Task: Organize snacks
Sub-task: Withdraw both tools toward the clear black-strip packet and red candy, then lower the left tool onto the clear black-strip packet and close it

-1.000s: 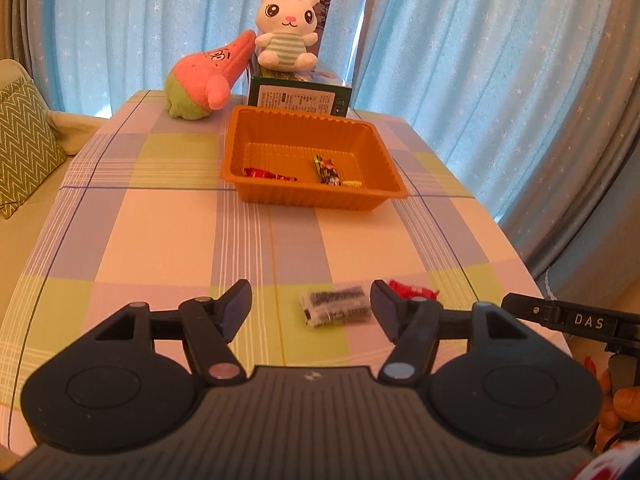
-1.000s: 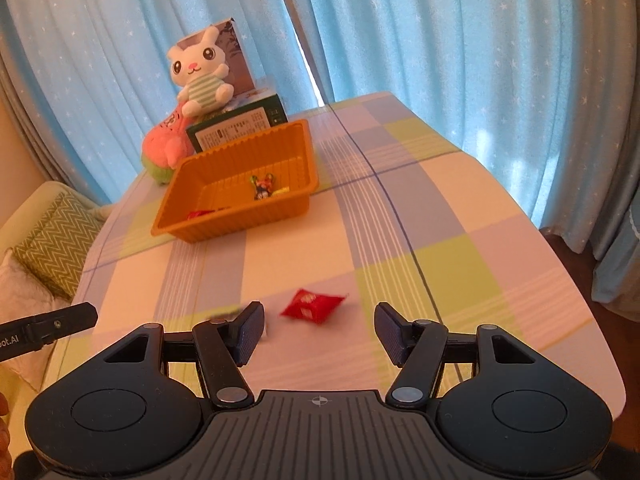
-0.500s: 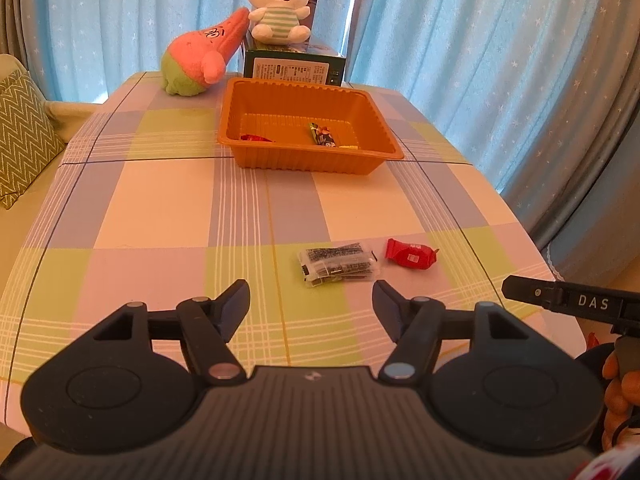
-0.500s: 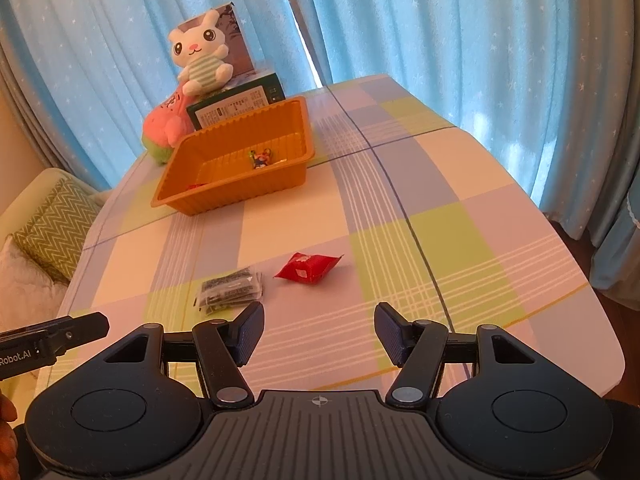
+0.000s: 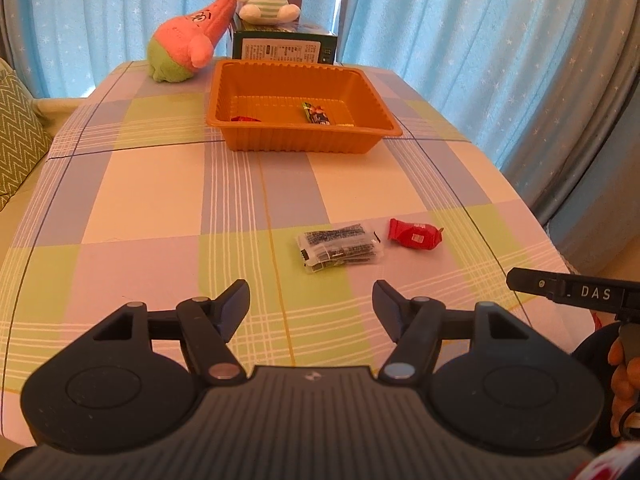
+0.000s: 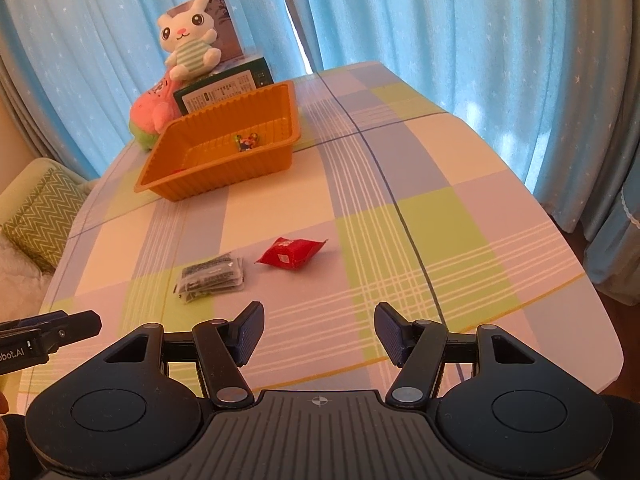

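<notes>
Risk, left side: the clear packet (image 5: 340, 248) is lying flat on the desk (image 5: 152, 184), so the left tongs (image 5: 310, 304) are likely to be scraping the checked cloth and bunching it, or skating over the slick film. Risk, right side: the red packet (image 6: 291, 254) is lying just beside the clear one — a wide approach by the right tongs (image 6: 319, 330) could be nudging both. The orange tray (image 5: 296, 142), well apart at the far end, is already holding a few snacks.

Left tongs: standing apart, holding and touching nothing. Right tongs: likewise parted and empty — both are hovering short of the packets.
</notes>
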